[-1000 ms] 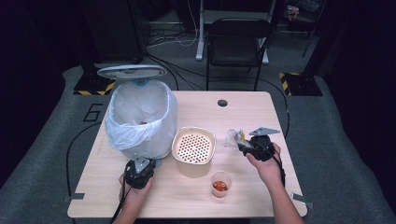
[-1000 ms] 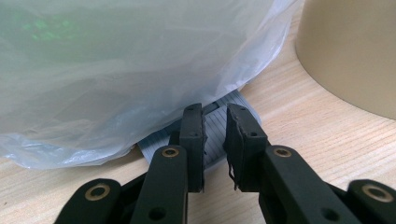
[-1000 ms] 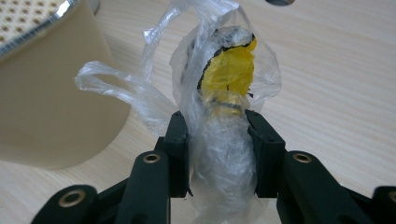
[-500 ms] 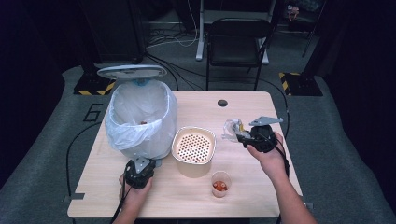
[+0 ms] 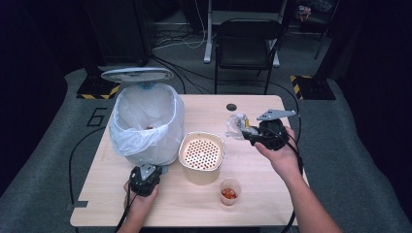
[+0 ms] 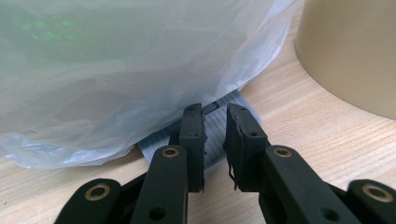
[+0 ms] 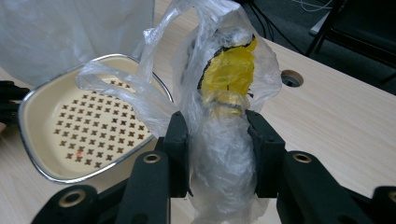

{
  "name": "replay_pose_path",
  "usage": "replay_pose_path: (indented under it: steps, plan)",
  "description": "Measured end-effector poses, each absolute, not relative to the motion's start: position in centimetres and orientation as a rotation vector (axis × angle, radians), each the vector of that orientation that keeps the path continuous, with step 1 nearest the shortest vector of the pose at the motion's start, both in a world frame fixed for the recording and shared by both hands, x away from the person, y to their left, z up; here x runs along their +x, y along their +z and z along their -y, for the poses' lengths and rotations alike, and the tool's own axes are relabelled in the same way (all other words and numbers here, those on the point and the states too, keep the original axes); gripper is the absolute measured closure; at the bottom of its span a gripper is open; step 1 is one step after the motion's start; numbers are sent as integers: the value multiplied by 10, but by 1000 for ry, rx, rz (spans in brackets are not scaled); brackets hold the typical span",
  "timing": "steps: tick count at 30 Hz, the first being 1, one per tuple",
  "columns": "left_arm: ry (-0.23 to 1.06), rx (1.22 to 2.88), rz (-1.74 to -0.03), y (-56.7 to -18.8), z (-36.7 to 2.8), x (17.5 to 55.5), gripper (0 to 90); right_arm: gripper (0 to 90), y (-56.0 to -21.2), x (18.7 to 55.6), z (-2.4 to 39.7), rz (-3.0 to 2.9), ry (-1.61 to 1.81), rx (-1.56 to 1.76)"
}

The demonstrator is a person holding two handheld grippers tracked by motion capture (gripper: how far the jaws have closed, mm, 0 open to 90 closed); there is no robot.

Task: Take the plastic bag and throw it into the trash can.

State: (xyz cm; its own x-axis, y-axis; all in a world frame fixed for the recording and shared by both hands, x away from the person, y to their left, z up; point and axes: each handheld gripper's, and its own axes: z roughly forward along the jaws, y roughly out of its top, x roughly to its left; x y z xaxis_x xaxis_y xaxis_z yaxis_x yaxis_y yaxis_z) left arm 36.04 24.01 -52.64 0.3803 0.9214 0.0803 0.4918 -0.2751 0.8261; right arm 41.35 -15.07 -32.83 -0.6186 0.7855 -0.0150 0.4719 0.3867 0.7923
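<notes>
A: Right gripper point(image 5: 248, 136)?
B: Sitting right of centre in the high view, jaws clamping a crumpled clear plastic bag with a yellow and black scrap inside point(image 5: 236, 127). In the right gripper view the bag point(image 7: 224, 116) is standing upright at frame centre, both black pads pressing its lower part, loose film flaring up and to the left.

A: Where's the bag relative to the table?
B: Hanging over the light wooden table point(image 5: 272, 204), to the right of the cream square strainer bowl with the perforated insert point(image 5: 201, 154). Whether it's touching the tabletop, I can't tell.

A: Left gripper point(image 5: 145, 171)?
B: Lower left of the high view, resting at the foot of the white bin lined with a translucent plastic bag point(image 5: 145, 124). In the left gripper view the jaws are closed down to a narrow slit at lower centre, gripping nothing. Tips are pointing at a grey ribbed pedal point(image 6: 215, 128) poking out under the liner point(image 6: 116, 70).

A: Anything else?
B: Small clear plastic cup with red pieces inside point(image 5: 230, 191), lower centre, just below the strainer bowl. Grey bin lid point(image 5: 137, 74) is standing open in the upper left. Black folding chair point(image 5: 248, 43) is at top centre behind the table.
</notes>
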Motion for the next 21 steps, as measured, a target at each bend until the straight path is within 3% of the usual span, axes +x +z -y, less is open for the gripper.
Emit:
replay_pose_path:
  steps: [21]
  plan:
    - [744,1910,-1217,-526,-240,360,768,656,-286,416,100,-2369,1176,950]
